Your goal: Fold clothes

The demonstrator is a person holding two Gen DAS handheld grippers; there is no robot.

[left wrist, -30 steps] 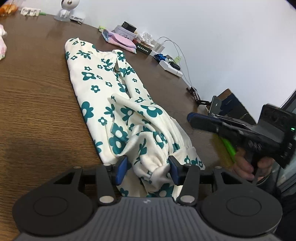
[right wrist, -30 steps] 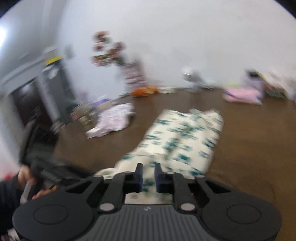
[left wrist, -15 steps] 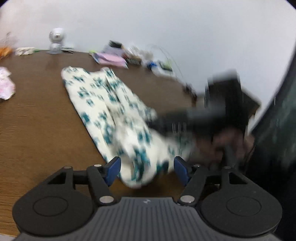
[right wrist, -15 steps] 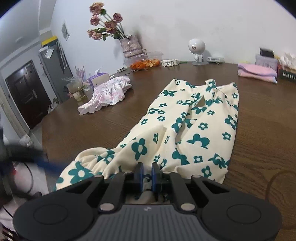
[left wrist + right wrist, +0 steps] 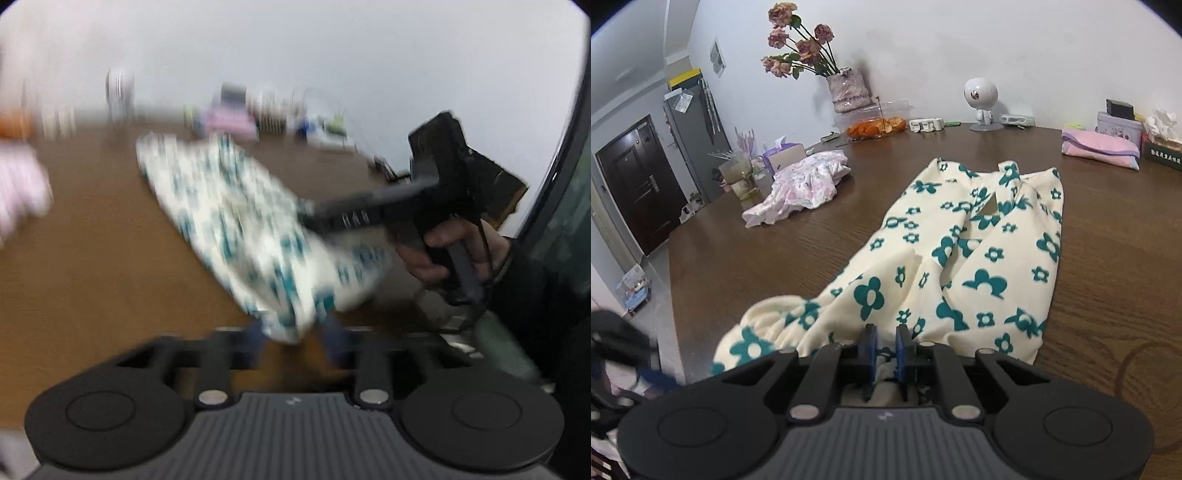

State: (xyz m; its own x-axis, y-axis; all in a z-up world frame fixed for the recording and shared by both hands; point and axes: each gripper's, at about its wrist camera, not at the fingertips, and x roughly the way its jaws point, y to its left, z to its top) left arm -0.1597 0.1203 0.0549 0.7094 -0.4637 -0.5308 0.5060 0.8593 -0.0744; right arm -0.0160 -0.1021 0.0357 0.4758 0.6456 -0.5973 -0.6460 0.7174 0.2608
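Right wrist cam: cream garment w/ teal flower print is lying stretched along the brown wood-grain desk, its near end bunching and hanging over the desk edge. Right claw is pinching that near hem, blue pads nearly together w/ cloth between. Pink-and-white floral cloth is sitting crumpled well apart, to the left. Left wrist cam, v. blurred: left claw has just been opening, jaws standing wide; garment's tip is dangling between them, not pressed. Person's hand is holding the right claw's black handle.
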